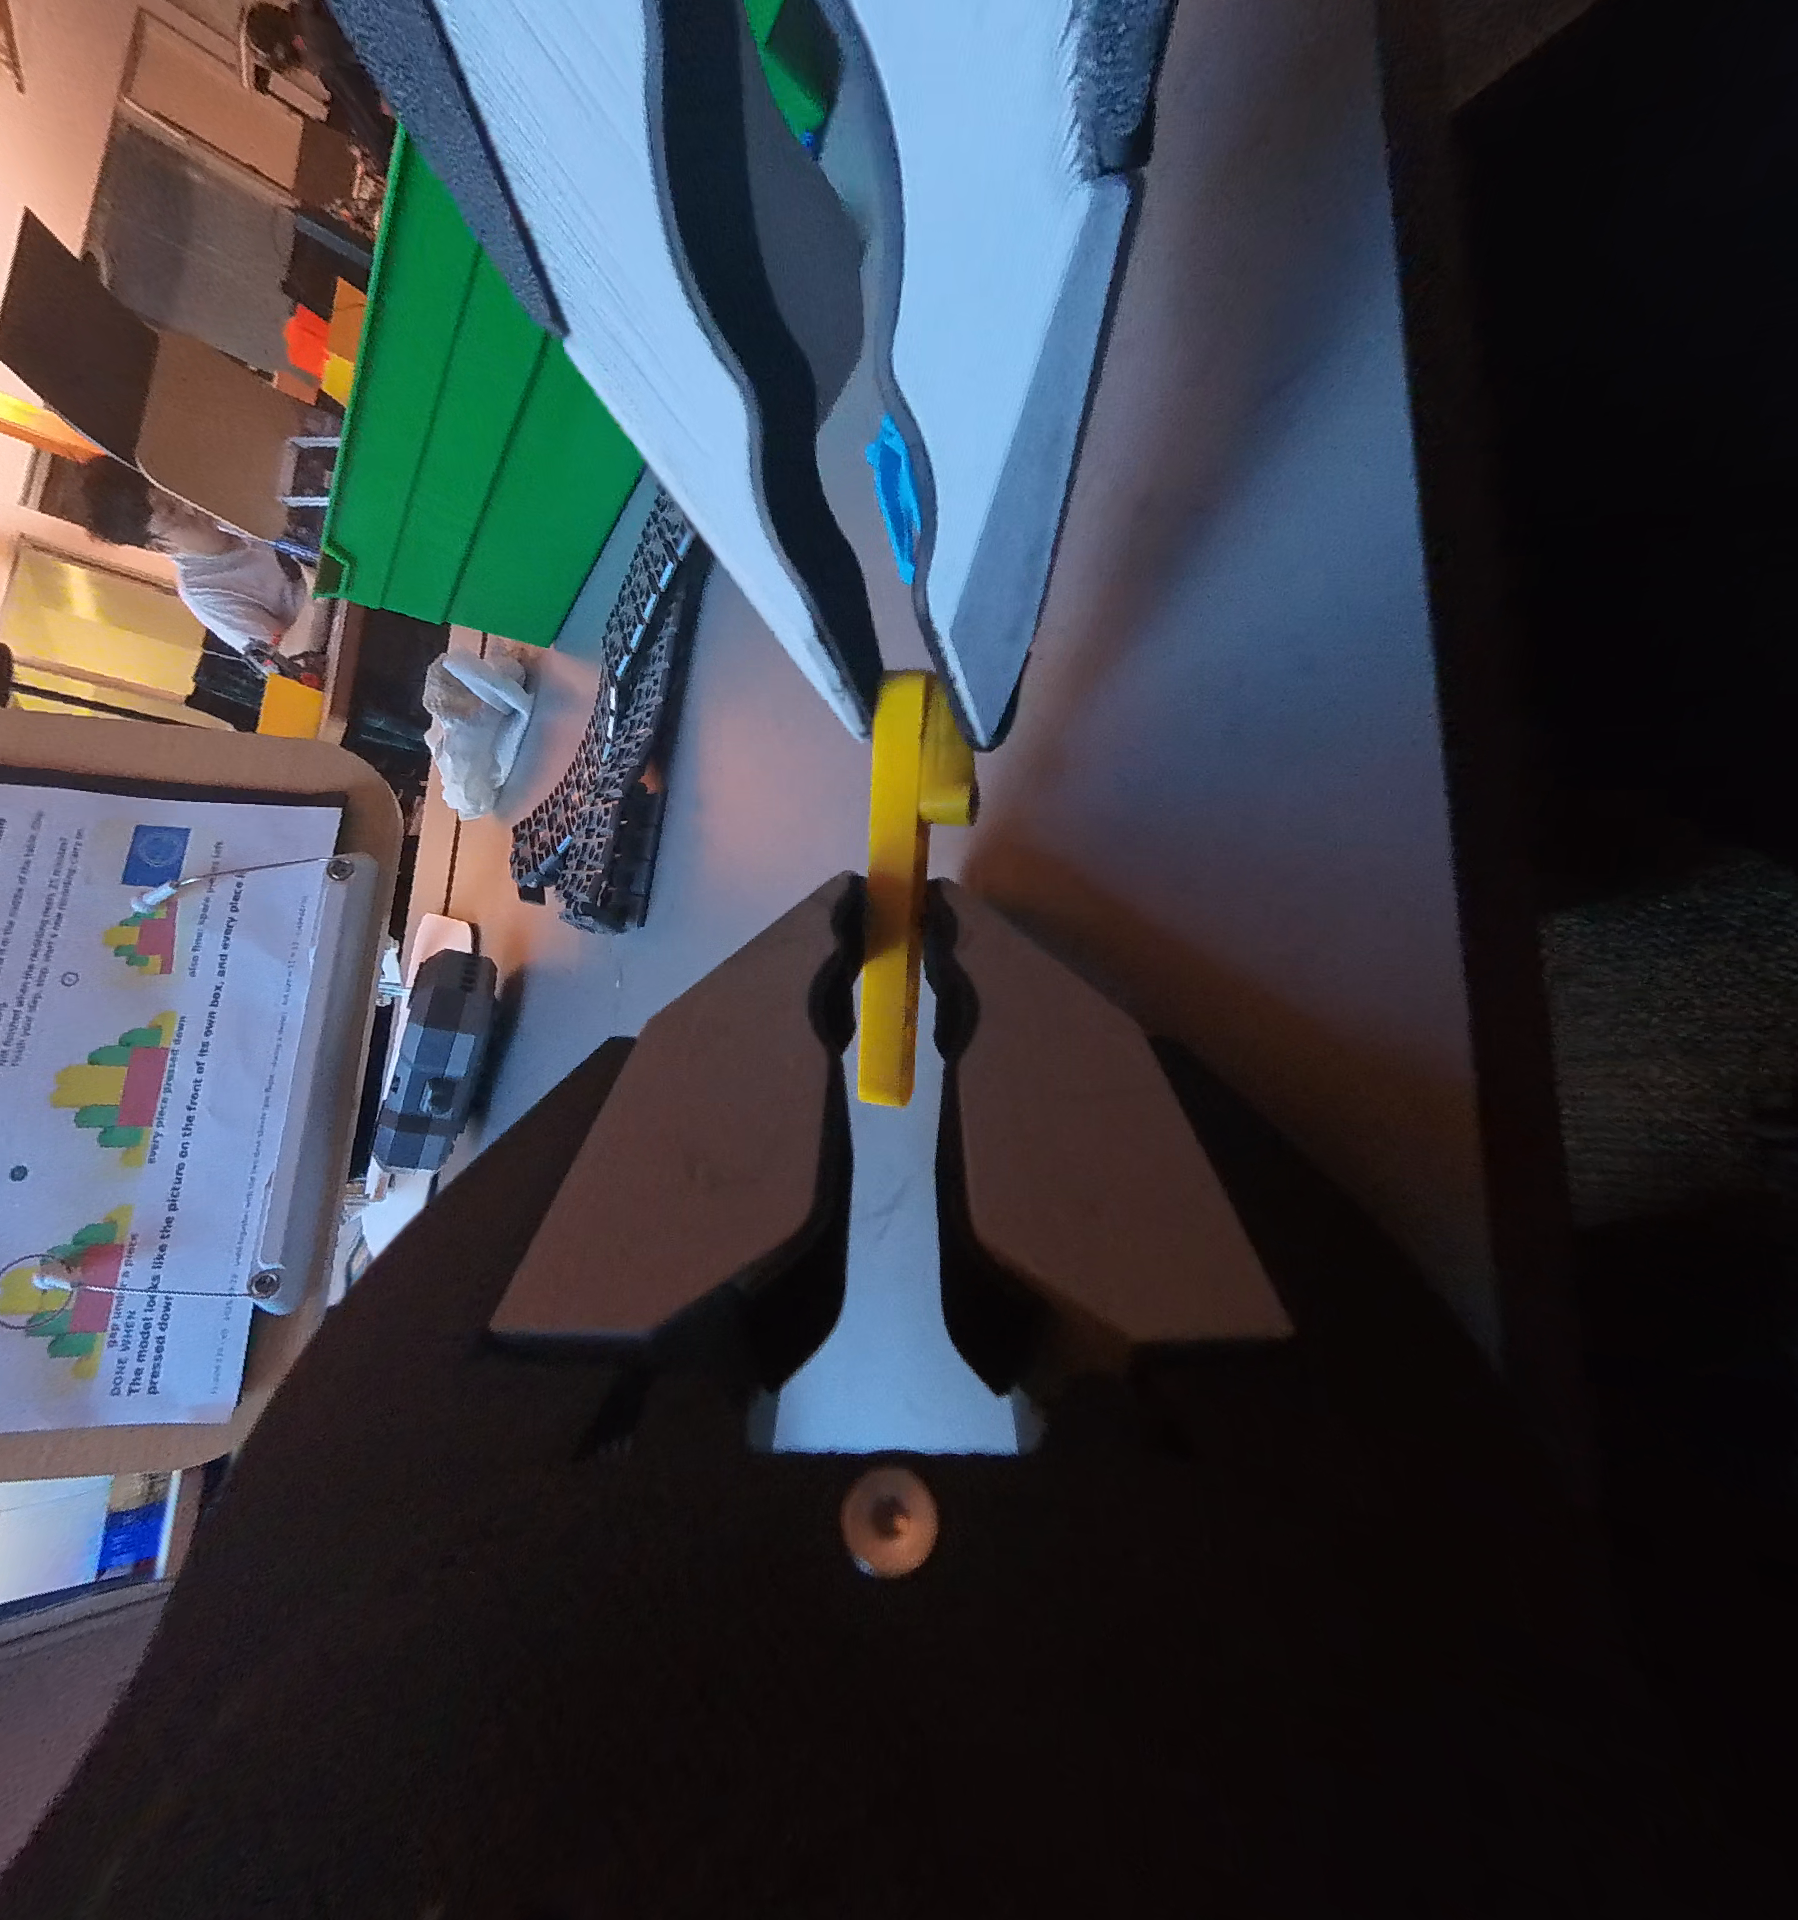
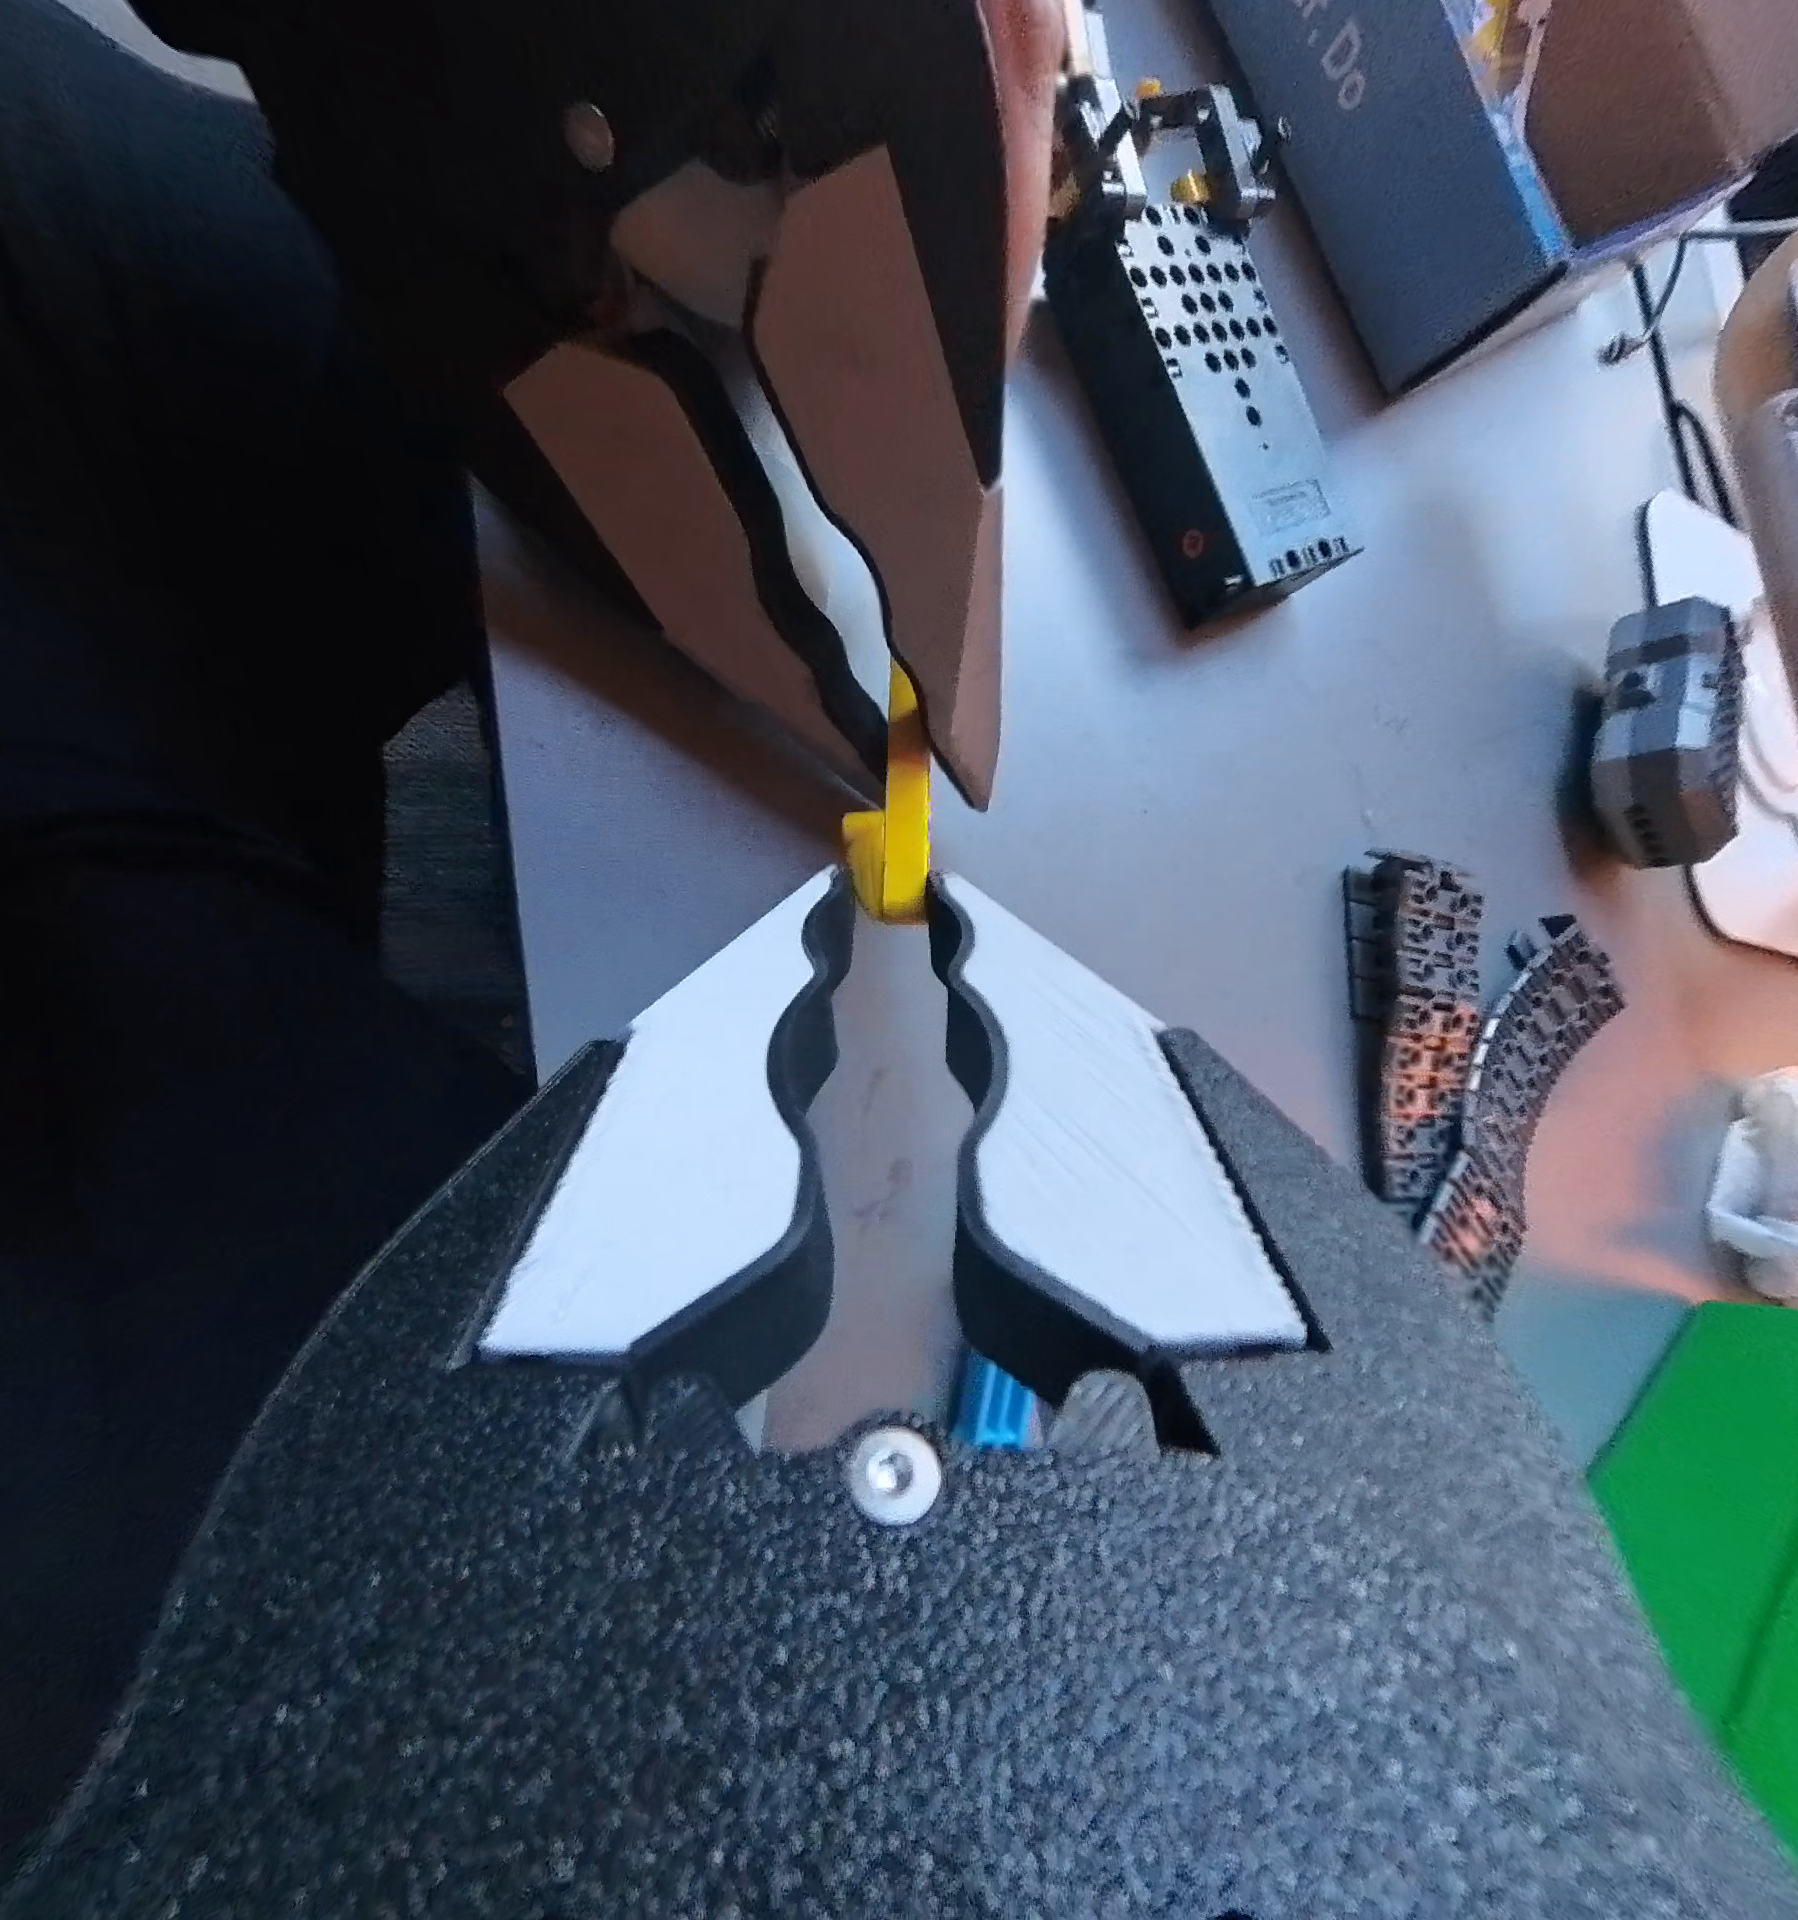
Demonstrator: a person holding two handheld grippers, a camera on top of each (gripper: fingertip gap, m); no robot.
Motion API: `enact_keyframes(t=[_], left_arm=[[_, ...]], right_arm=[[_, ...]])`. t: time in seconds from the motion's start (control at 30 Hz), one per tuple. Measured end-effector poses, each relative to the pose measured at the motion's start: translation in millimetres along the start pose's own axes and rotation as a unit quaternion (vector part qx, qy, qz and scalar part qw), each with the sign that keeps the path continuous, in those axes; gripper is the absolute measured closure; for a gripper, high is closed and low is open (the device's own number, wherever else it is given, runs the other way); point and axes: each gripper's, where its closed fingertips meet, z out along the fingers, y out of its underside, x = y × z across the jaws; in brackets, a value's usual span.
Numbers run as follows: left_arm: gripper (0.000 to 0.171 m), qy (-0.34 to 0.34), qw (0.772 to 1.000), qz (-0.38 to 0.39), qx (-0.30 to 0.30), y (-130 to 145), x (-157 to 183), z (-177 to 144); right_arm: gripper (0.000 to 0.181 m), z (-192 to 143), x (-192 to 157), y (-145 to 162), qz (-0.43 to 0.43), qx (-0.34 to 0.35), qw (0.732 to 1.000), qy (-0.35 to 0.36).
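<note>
Two grips: one yellow piece (image 1: pixel 897 904) was pinched from opposite ends, held in the air above the pale counter (image 1: pixel 1227 644) near its front edge.
Yellow piece: a thin flat plastic part seen edge-on, with a short stub sticking out sideways near one end; nothing else touched it.
Left gripper (image 1: pixel 890 914): its brown fingers (image 1: pixel 729 1101) were closed on the plain end of the piece, the black wavy pads pressed against both flat faces, which kept the thin part from twisting.
Right gripper (image 2: pixel 882 896): its white fingers (image 2: pixel 666 1153) were closed on the end by the stub, only the very tips biting; whether they clamped the plate alone or the stub too I cannot tell.
Facing: the two grippers met nose to nose, almost in line, so each left the middle of the piece free.
Beyond: curved dark track-like pieces (image 2: pixel 1477 1049) lay on the counter to the side, with a grey blocky model (image 2: pixel 1669 748) and a perforated metal box (image 2: pixel 1207 395) farther off.
Edges: a green bin (image 1: pixel 479 447) stood near the tracks, and a printed sheet on a clipboard (image 1: pixel 136 1091) lay well apart.
</note>
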Motion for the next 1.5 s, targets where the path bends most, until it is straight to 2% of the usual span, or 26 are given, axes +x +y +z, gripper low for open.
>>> enact_keyframes(t=[0.2, 0.3, 0.43, 0.83, 1.0, 1.23, 1.5], left_arm=[[0.163, 0.002, 1.000, -0.001, 0.003, -3, 1, 1], [0.164, -0.014, 1.000, 0.010, 0.011, -9, -2, 0], [0.164, -0.013, 0.999, 0.019, -0.026, 0, -1, 6], [0.163, -0.022, 1.000, 0.004, -0.019, -1, -5, 7], [0.164, -0.024, 0.999, 0.020, -0.025, 1, -4, 8], [0.163, -0.014, 1.000, -0.002, -0.012, -2, -4, 7], [0.165, -0.009, 1.000, 0.017, -0.005, -4, -1, 4]], right_arm=[[0.171, -4, -4, -6, -0.030, 0.009, 1.000, -0.001], [0.172, -6, -5, -12, -0.017, 0.020, 1.000, -0.004], [0.171, 2, -2, -5, -0.022, 0.001, 1.000, 0.007], [0.171, 2, 4, 5, -0.011, -0.013, 1.000, 0.019], [0.172, 2, 3, 3, -0.019, -0.006, 1.000, 0.023], [0.172, 0, 3, 1, -0.003, 0.037, 0.999, 0.013], [0.172, -4, -4, -10, -0.013, 0.096, 0.995, 0.004]])
